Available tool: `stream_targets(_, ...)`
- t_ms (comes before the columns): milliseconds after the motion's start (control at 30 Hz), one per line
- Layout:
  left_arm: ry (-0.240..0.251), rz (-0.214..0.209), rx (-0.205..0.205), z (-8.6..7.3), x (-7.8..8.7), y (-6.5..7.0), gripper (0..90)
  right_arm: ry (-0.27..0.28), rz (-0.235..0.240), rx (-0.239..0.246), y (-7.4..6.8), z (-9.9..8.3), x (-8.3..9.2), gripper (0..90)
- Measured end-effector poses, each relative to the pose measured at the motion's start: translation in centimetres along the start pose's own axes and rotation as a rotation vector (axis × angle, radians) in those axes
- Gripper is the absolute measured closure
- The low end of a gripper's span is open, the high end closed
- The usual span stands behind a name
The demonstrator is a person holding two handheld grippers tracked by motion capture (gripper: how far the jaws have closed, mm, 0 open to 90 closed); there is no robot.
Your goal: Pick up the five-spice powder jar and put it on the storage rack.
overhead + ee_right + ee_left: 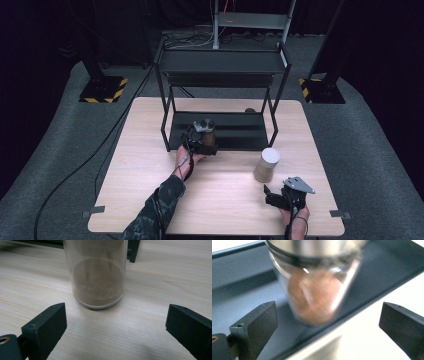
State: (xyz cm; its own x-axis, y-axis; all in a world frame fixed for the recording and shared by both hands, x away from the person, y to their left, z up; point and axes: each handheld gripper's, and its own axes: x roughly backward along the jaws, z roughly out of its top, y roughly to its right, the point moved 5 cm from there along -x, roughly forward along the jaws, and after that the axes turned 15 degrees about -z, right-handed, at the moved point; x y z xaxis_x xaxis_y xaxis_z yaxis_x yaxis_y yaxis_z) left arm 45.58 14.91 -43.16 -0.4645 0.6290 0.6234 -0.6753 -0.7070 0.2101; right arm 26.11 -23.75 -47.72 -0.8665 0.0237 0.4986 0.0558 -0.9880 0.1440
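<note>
A glass jar of reddish-brown powder (314, 297) with a metal lid stands on the lower shelf (242, 290) of a black rack, near its front edge. My left gripper (327, 325) is open, its jaws wide on either side and short of the jar, touching nothing. In the high view this gripper (201, 142) sits at the shelf's front, over the jar (210, 136). A second jar (97, 277), holding beige powder, stands on the wooden table (155, 277). My right gripper (116, 327) is open just in front of it, apart from it. From above, that jar (266, 165) is beyond the right gripper (272, 196).
The black two-tier rack (222, 62) stands at the back middle of the table (140, 190). A small brown object (249, 110) lies behind the rack's lower shelf. Cables run over the grey floor at the left, and black stand bases with yellow stripes (104, 90) flank the table.
</note>
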Motion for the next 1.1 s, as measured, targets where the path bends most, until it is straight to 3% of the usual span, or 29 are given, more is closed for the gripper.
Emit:
stream_targets(200, -0.048, -0.034, -0.028, -1.0, 1.6, 1.3, 0.0, -0.002, 0.0, 0.002, 0.0, 0.0, 0.0, 2.5)
stream_targets(467, -0.064, -0.051, -0.032, -2.6, 3.1, 2.3, 0.0, -0.002, -0.002, 0.001, 0.0, 0.0, 0.0, 2.5)
stream_targets(567, -0.076, -0.063, -0.029, -4.2, 3.7, 2.8, 0.0, -0.004, -0.002, 0.003, 0.0, 0.1, 0.0, 2.5)
stream_targets(800, -0.103, -0.049, -0.027, -7.6, 4.9, 4.1, 0.0, -0.006, -0.001, 0.006, -0.1, 0.1, 0.0, 2.5)
stream_targets(1100, -0.113, -0.017, -0.02, -10.2, 7.2, 4.6, 0.0, -0.009, 0.008, 0.002, 0.1, 0.1, -0.1, 1.9)
